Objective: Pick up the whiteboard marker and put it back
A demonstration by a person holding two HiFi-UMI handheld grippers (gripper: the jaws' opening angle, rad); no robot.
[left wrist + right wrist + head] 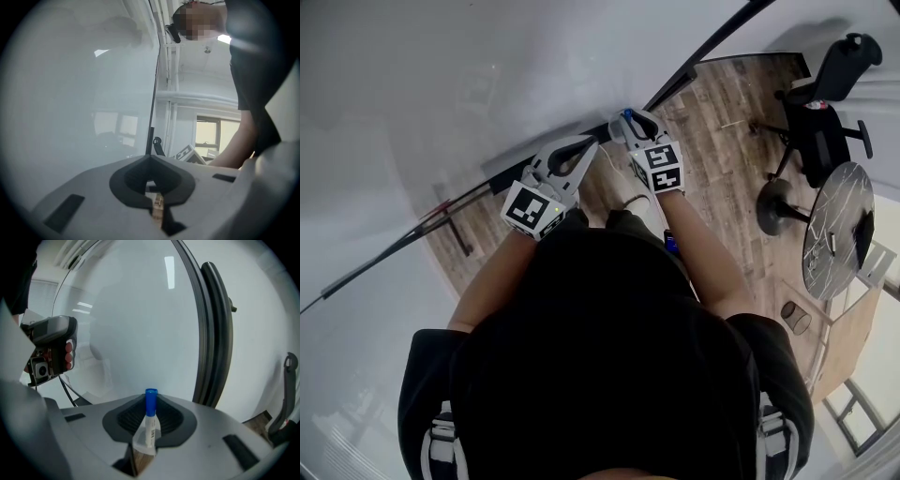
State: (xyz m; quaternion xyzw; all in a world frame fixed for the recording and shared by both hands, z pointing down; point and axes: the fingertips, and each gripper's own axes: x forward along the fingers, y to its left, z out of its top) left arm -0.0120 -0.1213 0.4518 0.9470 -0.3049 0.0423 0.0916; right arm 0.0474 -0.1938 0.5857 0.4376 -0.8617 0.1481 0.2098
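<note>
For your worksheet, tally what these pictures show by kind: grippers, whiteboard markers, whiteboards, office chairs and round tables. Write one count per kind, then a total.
grippers: 2 (left gripper, right gripper)
whiteboard marker: 1
whiteboard: 1
office chair: 1
round table: 1
Total: 6

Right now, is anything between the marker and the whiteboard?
No. In the right gripper view, the whiteboard marker in the right gripper faces bare whiteboard.
</note>
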